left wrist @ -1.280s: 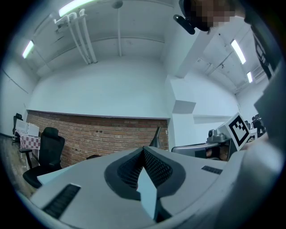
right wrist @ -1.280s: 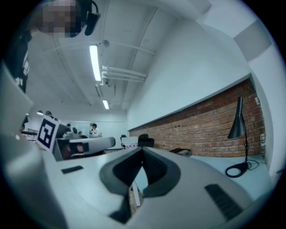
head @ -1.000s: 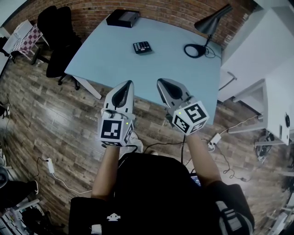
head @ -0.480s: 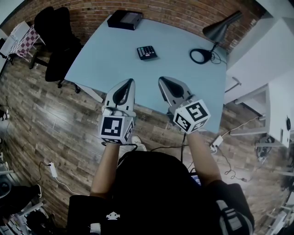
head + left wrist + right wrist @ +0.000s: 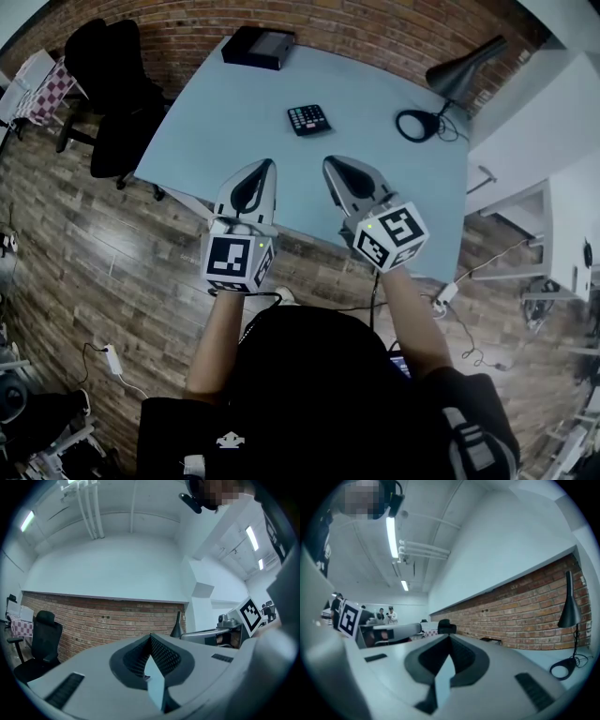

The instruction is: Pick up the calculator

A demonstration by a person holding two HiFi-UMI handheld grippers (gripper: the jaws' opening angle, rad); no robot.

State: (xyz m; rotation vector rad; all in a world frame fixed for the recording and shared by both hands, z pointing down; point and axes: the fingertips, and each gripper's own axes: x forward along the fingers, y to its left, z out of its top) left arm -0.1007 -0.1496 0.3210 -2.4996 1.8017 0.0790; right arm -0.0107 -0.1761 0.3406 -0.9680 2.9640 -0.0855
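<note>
Head view, calculator [image 5: 308, 119] on blue table [image 5: 234, 112]

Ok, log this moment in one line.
calculator: on table, untouched | left gripper: shut, empty | right gripper: shut, empty

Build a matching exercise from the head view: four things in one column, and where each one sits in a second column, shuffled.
Things:
1. calculator
2. desk lamp
3. black box
4. office chair

Places:
A. on the wooden floor, left of the table
B. far left corner of the table
C. middle of the table
D. far right corner of the table

Pairs: 1-C, 2-D, 3-B, 4-A
</note>
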